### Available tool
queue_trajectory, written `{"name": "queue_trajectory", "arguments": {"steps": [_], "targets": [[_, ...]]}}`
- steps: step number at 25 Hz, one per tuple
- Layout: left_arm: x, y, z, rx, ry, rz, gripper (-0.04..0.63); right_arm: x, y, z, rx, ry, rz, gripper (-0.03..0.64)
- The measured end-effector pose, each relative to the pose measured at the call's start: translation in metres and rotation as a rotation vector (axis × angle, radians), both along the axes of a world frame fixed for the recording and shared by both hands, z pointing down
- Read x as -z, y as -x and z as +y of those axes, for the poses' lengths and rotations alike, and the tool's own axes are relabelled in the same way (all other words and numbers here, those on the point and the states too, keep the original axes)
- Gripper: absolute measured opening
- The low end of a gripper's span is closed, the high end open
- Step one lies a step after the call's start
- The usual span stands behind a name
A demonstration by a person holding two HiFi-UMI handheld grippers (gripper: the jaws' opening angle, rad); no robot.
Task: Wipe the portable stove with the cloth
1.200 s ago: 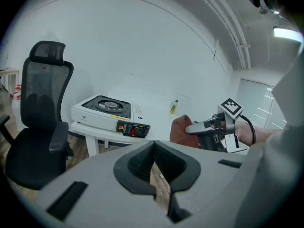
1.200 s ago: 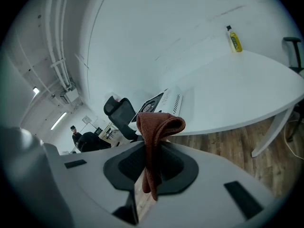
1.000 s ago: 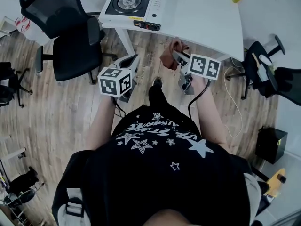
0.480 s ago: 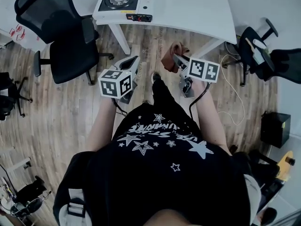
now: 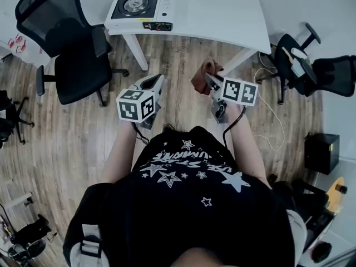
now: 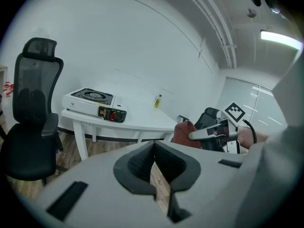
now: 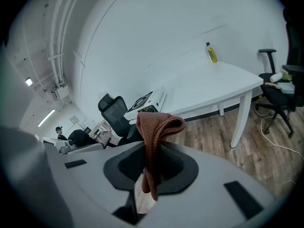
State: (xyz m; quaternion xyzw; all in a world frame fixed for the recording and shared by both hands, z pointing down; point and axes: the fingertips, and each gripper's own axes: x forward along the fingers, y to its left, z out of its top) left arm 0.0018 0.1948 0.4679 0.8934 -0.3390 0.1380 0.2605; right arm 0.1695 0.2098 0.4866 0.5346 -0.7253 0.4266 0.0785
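Well apart from the person, the white desk (image 5: pixel 222 10) carries the portable stove (image 5: pixel 136 7) on its far left end. The right gripper (image 7: pixel 148 167) has its fingers closed on the brown cloth (image 7: pixel 156 127); the left gripper (image 6: pixel 155 167) has its fingers almost together, empty. The approach seems in hand; next the cloth must travel forward-left onto the stove.

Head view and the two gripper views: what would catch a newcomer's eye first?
The brown cloth stands out, pinched between the jaws of the right gripper and drooping over them. Ahead, the portable stove sits at the left end of a white table, well apart from the cloth. The left gripper holds nothing.
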Motion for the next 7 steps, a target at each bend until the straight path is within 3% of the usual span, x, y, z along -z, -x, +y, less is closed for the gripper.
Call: {"name": "queue_trajectory", "arguments": {"steps": [7], "targets": [[0.008,-0.022,0.008,0.021,0.016,-0.002,0.008,0.007,-0.024,0.008,0.031,-0.004,0.034,0.055]]}}
